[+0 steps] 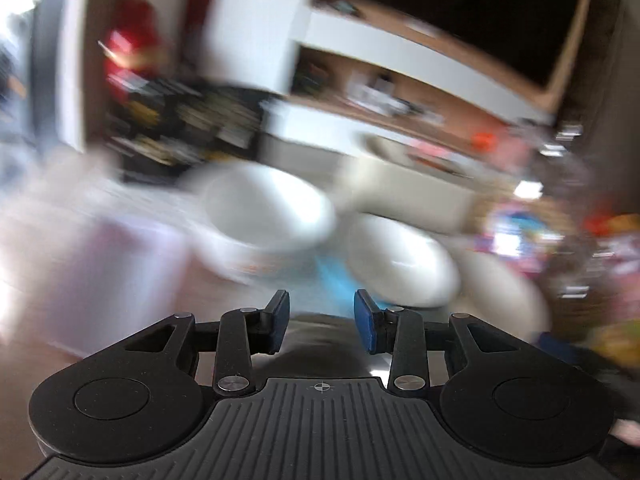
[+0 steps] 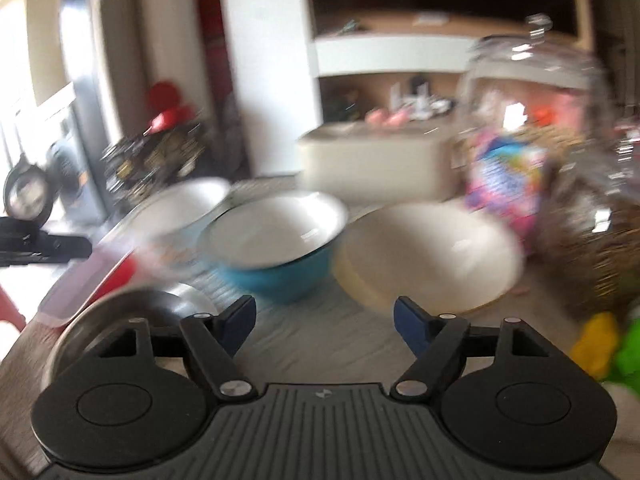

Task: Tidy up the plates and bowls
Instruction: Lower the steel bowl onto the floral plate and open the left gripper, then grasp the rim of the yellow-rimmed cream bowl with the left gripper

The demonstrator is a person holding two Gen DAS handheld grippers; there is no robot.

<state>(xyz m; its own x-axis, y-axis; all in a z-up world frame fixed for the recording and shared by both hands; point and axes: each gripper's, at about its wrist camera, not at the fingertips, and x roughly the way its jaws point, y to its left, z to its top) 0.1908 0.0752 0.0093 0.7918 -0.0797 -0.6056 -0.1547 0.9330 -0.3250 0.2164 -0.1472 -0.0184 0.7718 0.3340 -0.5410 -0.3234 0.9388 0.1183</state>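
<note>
Both hand-held grippers, the left [image 1: 321, 320] and the right [image 2: 324, 322], hung open and empty above the grey worktop [image 2: 320, 340]. Beyond them sat a blue bowl with a white inside [image 2: 276, 248], a pale cream plate [image 2: 428, 256] beside it, and a white patterned bowl [image 2: 180, 216]. Sorting seemed between grasps; the next move called for choosing one dish.

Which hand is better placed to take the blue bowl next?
Probably the right. Its tool is open and empty, with the blue bowl just ahead between the fingers. From the left tool only a sliver of it shows behind white bowls.
</note>
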